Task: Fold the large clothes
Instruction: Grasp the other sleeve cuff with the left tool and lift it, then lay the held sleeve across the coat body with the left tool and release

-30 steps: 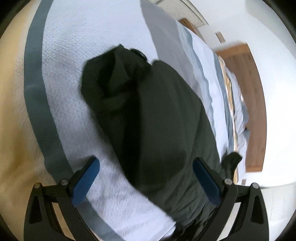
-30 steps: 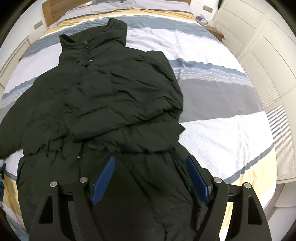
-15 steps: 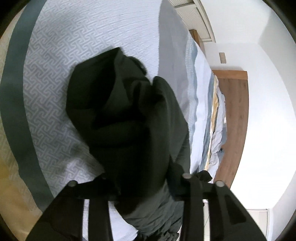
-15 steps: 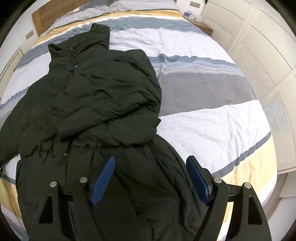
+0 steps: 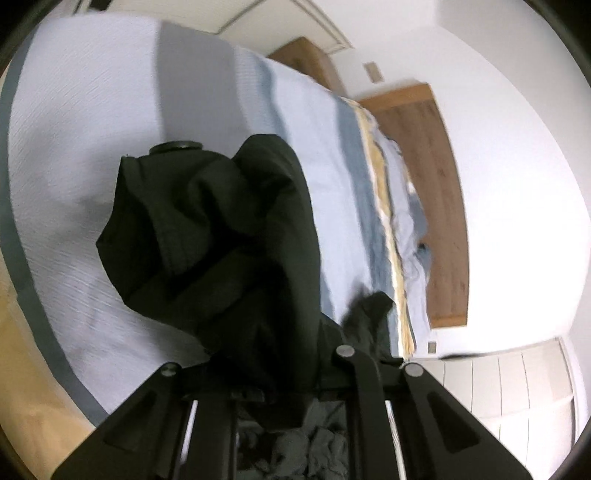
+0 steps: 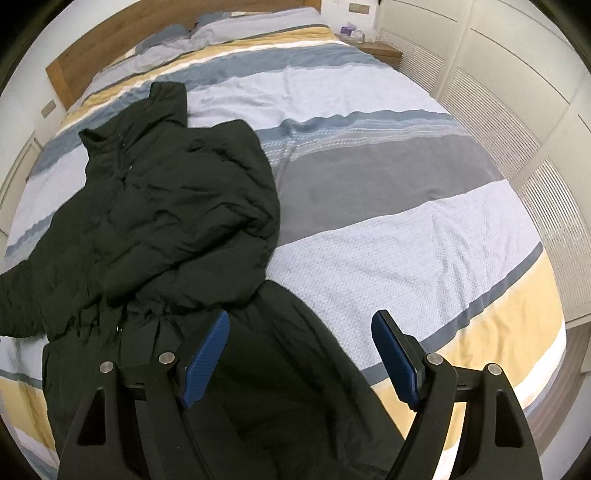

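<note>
A large dark green padded coat (image 6: 166, 206) lies on the bed, collar toward the headboard and one sleeve folded across its chest. In the left wrist view a bunched part of the coat (image 5: 221, 229) hangs lifted off the duvet. My left gripper (image 5: 266, 354) has its jaws closing tight on that fabric, which hides the pads. My right gripper (image 6: 299, 332) hovers open over the coat's lower right edge, its blue pads (image 6: 207, 354) wide apart with nothing pinched between them.
The bed's striped duvet (image 6: 406, 258) spreads bare to the right of the coat. A wooden headboard (image 6: 110, 40) and pillows (image 6: 240, 26) sit at the far end. White louvred wardrobe doors (image 6: 517, 110) and a nightstand (image 6: 380, 51) line the right side.
My left gripper went from wide open to shut on the coat fabric and rose, lifting the bunch. My right gripper slid rightward over the coat's lower part, staying open.
</note>
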`<state>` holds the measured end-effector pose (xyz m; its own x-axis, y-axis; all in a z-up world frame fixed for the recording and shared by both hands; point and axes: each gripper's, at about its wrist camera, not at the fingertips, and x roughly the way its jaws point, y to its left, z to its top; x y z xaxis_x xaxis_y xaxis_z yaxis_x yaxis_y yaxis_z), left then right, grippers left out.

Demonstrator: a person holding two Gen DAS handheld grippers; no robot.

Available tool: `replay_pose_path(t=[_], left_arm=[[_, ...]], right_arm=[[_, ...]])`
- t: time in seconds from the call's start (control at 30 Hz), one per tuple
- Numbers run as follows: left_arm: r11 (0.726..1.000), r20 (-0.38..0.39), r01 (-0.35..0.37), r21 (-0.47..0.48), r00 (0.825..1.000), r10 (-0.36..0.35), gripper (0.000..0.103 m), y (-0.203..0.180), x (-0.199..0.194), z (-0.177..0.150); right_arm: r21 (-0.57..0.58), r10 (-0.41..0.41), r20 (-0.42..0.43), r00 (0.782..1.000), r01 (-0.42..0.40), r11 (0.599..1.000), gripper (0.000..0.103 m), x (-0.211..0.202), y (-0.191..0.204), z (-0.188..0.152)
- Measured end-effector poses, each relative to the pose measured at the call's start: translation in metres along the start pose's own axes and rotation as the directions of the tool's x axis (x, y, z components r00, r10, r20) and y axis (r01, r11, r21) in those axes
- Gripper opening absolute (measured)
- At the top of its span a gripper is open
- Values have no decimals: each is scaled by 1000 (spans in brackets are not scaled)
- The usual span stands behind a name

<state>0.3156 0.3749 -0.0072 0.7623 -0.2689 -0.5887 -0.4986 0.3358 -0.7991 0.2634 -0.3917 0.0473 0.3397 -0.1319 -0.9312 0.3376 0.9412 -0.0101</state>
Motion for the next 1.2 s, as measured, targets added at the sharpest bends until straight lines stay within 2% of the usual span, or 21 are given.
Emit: replay_pose_path(t=[0.17, 0.33, 0.6, 0.67, 0.77, 0.97, 1.2], left_arm=[[992, -41, 21, 122, 999, -16, 14, -62, -4, -36], [965, -101, 34, 261, 995, -7, 14, -118, 11, -94], [921, -227, 66, 383, 974, 25, 13, -165, 54, -187], [914, -268, 71, 399, 962, 42, 13, -168, 67, -211], [889, -308, 50, 455, 946, 104, 13, -172, 85, -243], [818, -366, 13, 574, 898, 243, 13, -168, 115, -311], [779, -408, -13, 627, 847, 342, 14, -159, 143, -356]], right_arm=[[43, 40, 19, 999, -40, 998, 79, 1, -24, 6], [75, 64, 28, 998, -65, 995, 79, 3, -53, 10], [119, 62, 35, 997, -66, 991, 79, 4, -98, 14], [126, 60, 32, 998, -63, 990, 79, 6, -109, 14], [141, 59, 26, 998, -63, 988, 79, 9, -120, 13], [161, 61, 10, 998, -62, 985, 79, 18, -134, 9], [163, 62, -6, 998, -60, 985, 79, 24, -137, 4]])
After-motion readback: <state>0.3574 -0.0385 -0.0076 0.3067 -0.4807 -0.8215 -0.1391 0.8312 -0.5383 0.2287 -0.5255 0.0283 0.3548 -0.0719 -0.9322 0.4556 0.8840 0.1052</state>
